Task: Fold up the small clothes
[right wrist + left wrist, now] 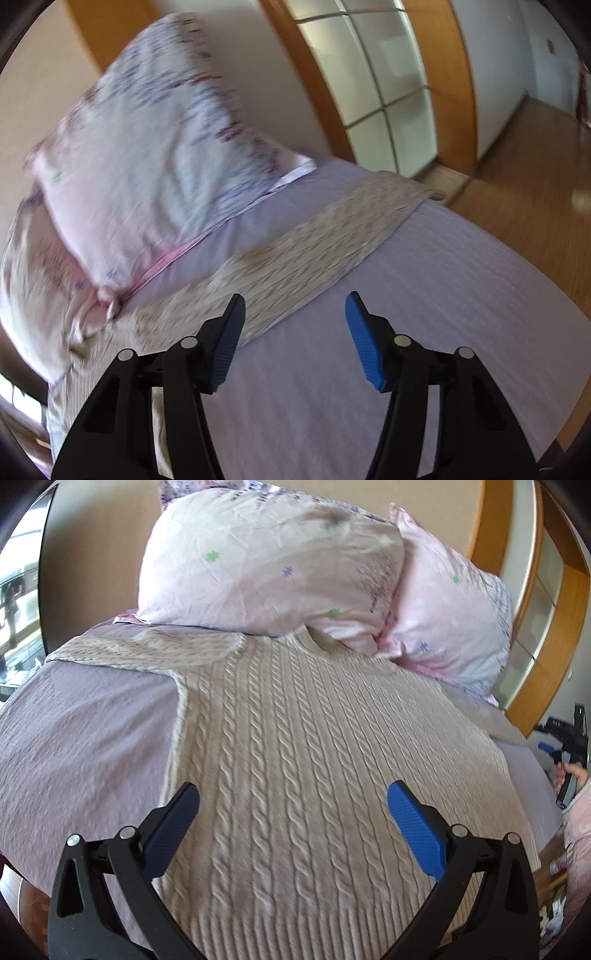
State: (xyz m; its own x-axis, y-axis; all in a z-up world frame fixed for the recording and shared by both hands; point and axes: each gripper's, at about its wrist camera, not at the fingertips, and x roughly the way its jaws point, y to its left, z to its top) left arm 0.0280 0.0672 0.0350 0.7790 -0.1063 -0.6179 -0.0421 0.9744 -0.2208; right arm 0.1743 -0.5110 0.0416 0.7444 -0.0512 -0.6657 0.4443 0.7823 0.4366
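The left gripper stood with its blue-padded fingers spread wide, grasping nothing, poised above the lower body of the sweater. The right gripper was likewise released, its fingers apart over the bed sheet, with the left pad just at the edge of the sweater sleeve. No brand, label or writing could be read in either view.

The left wrist view alone showed the garment's body: a beige cable-knit sweater laid flat, front up, ribbed hem nearest the camera, neckline touching the pillow, one sleeve stretched out to the left across the lilac sheet. That view also caught the right gripper held in a hand at the far right edge.

The right wrist view, blurred, showed only the other sleeve running outward toward the bed's edge, the pillows, a wooden floor and a frosted-glass door in a wooden frame.
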